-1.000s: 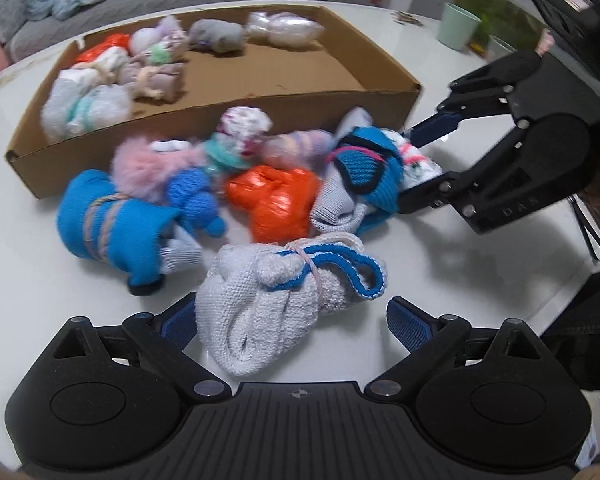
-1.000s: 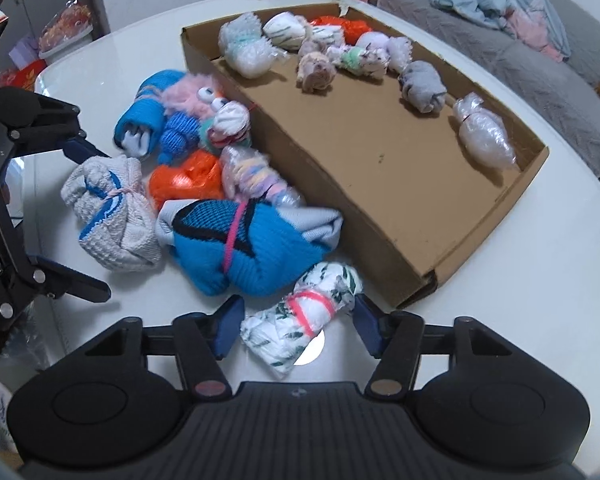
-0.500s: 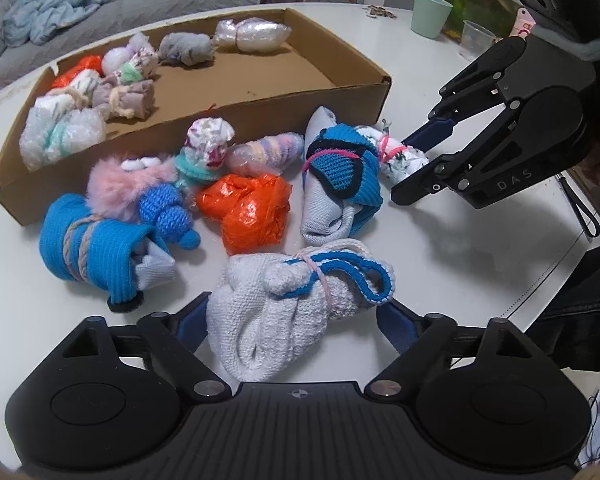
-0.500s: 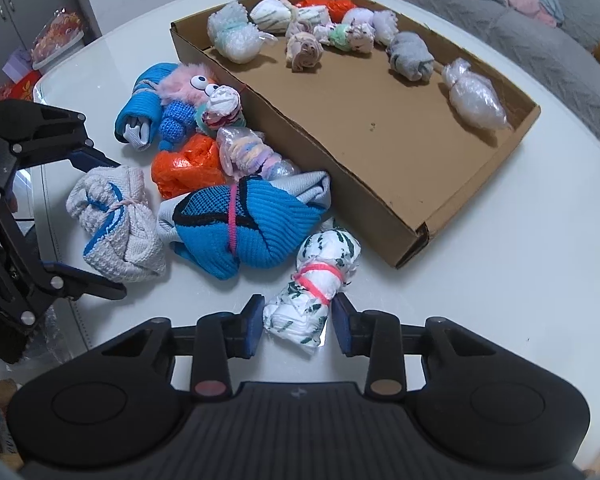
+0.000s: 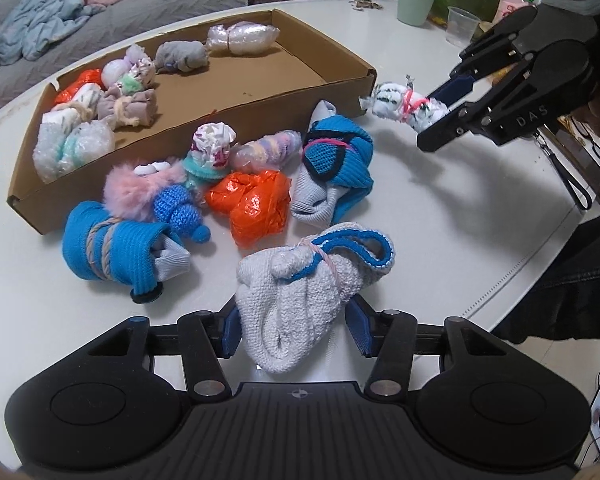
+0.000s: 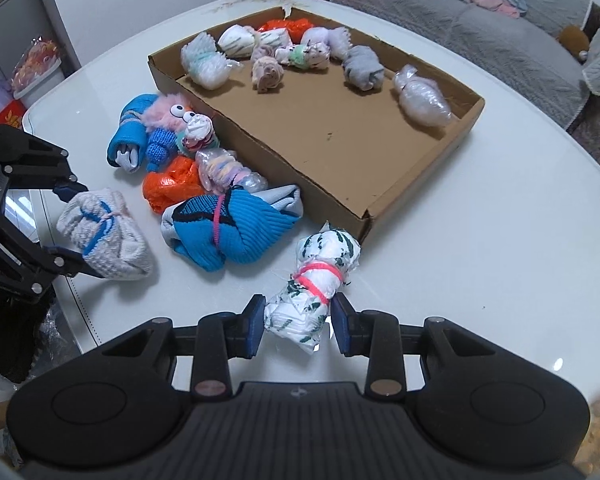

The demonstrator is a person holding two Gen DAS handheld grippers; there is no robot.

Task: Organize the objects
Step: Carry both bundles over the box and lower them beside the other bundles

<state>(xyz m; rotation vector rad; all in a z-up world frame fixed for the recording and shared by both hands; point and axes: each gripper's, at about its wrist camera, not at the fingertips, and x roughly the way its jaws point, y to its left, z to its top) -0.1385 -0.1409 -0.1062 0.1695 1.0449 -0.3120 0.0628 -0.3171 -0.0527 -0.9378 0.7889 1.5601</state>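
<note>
Gripping the white-and-green bundle [image 6: 314, 286] above the table [image 6: 480, 280] beside the cardboard box [image 6: 340, 148], the right gripper [image 6: 298, 326] was clamped; the left gripper [image 5: 294, 330] had just been closing around the grey knit bundle [image 5: 300, 296], pads touching it.

matte black left gripper [image 5: 294, 330] and right gripper [image 6: 298, 325], blue ribbed pads [image 5: 231, 332], silver screws, "das" lettering; dark denim sleeve [image 5: 572, 280] beside the right one.
</note>
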